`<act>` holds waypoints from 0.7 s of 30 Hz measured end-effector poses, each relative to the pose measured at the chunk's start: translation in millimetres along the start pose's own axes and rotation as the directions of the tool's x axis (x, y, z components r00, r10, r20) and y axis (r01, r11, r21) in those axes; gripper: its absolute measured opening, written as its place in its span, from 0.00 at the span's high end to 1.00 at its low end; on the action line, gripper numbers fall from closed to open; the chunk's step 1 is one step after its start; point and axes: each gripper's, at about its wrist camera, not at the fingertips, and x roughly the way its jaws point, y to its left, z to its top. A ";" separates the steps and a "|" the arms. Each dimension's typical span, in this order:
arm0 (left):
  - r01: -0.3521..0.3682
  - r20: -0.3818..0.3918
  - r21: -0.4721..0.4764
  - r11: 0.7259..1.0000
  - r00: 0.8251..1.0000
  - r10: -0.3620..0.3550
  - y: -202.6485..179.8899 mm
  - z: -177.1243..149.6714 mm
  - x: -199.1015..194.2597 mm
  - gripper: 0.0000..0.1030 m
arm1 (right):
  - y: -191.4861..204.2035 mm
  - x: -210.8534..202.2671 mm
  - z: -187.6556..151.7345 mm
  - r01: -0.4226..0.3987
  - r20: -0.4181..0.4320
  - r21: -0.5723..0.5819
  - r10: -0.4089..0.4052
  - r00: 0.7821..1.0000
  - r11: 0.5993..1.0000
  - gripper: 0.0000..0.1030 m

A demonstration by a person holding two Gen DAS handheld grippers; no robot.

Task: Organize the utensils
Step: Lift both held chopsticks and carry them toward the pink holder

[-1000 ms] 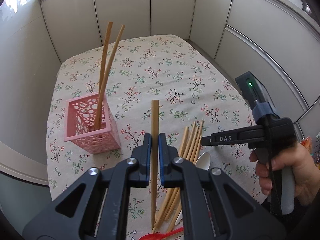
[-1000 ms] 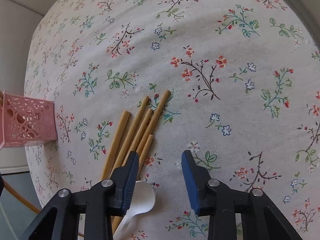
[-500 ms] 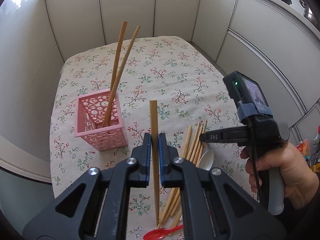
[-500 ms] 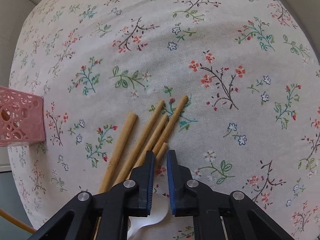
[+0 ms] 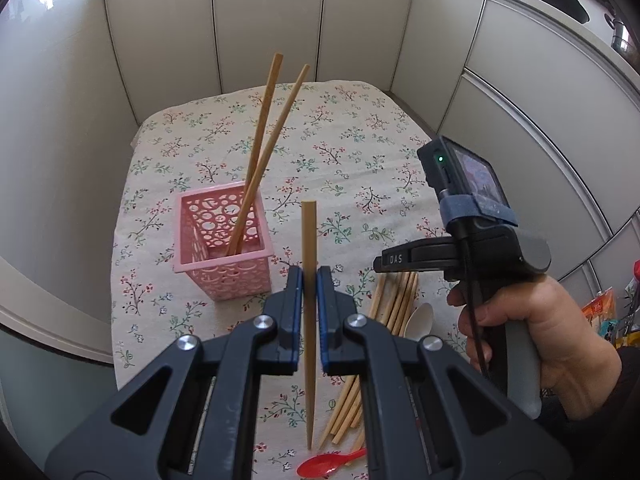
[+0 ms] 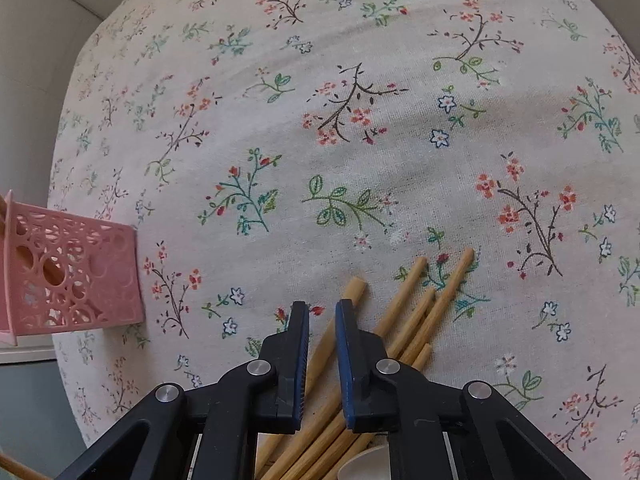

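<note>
Here, the worktop [image 5: 348, 136]: covered by a pale cloth printed with small flower sprigs, filling the centre of both views. Room: plain grey-beige panelled walls [image 5: 264, 20] close behind and to either side, upper part of the left wrist frame.

Container: one pink perforated basket [image 5: 222, 240], square, upright, left of centre in the left wrist view and at the left edge in the right wrist view. Contents: two wooden chopsticks [image 5: 266, 136], leaning, tops crossing above the rim toward the upper middle.

Left claw [image 5: 309, 280]: clenched on a single chopstick [image 5: 309, 248], held upright, lower centre, just right of the basket and clear of it.

Right claw [image 6: 322, 320]: nearly closed, narrow gap between the jaws, nothing gripped; poised over the loose chopsticks [image 6: 416, 320] lying bunched on the cloth, lower centre of the right wrist frame. The person's right hand [image 5: 536, 340] grips its handle.

Also on the cloth: white spoon [image 5: 420, 316] beside the bundle; red spoon [image 5: 328, 464] at the bottom edge.
</note>
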 end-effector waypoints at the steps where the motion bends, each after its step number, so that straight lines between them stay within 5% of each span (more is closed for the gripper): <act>1: -0.004 0.001 0.001 1.000 1.000 0.004 0.6 -0.2 -0.3 0.92 | 2.4 0.0 -0.6 0.019 0.003 -0.010 -0.019 1.000 1.000 0.87; 4: -0.007 0.001 -0.005 1.000 1.000 0.007 3.3 -0.6 -1.2 0.92 | 8.7 4.1 -3.0 0.093 -0.026 -0.011 -0.094 0.995 0.996 0.84; 14: -0.021 0.011 -0.005 1.000 1.000 0.021 6.7 -1.6 -3.6 0.92 | 13.8 11.3 -3.3 0.093 0.011 -0.048 -0.093 0.996 0.995 0.83; 21: -0.047 0.046 -0.014 0.999 0.998 0.048 7.6 0.6 -10.0 0.92 | -0.3 -0.8 -3.0 -0.045 0.028 -0.020 0.045 0.999 0.999 0.89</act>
